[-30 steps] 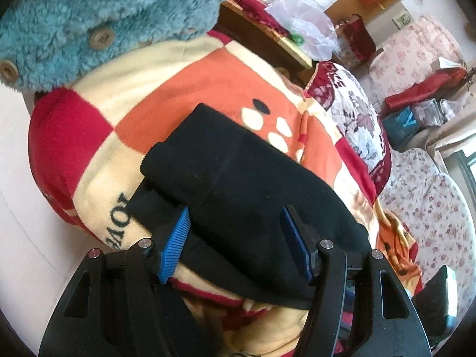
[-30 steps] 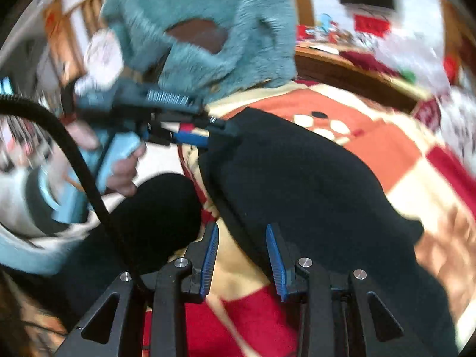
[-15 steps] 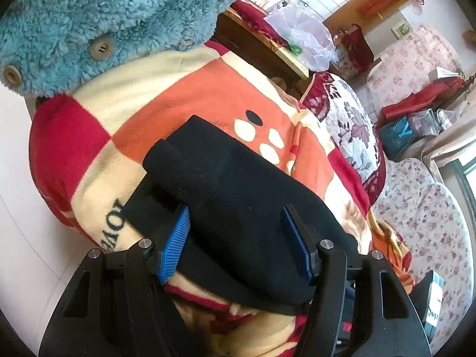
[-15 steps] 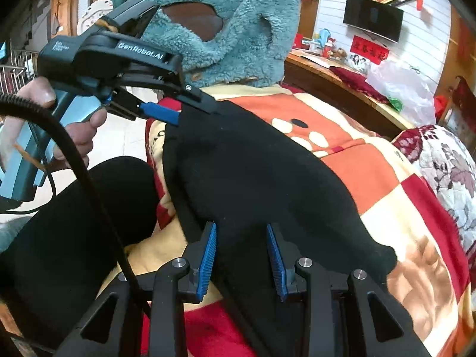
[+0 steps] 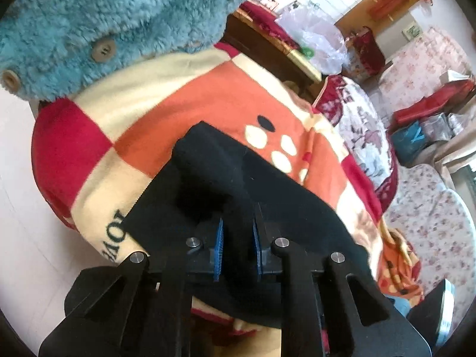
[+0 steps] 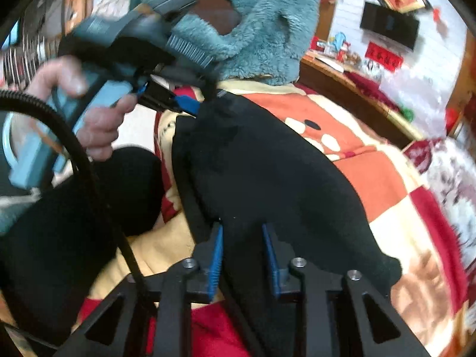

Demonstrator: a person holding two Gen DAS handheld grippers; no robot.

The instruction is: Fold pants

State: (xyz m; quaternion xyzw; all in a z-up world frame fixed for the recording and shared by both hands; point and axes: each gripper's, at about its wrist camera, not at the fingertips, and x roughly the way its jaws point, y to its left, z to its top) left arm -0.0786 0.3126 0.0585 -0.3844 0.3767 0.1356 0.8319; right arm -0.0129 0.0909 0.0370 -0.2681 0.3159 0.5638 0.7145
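Black pants (image 5: 253, 184) folded on checkered blanket (image 5: 184, 101). Left gripper (image 5: 237, 245) pinching pants fabric. Right gripper (image 6: 242, 260) narrowed around pants edge; firm clamp unconfirmed.

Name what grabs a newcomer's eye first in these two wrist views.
The black pants dominate, lying partly folded across a loud red, orange and cream checked blanket. The left gripper has its blue pads pinched on the near fold, and the right gripper straddles the pants' edge. Behind looms a fuzzy teal coat with round buttons.
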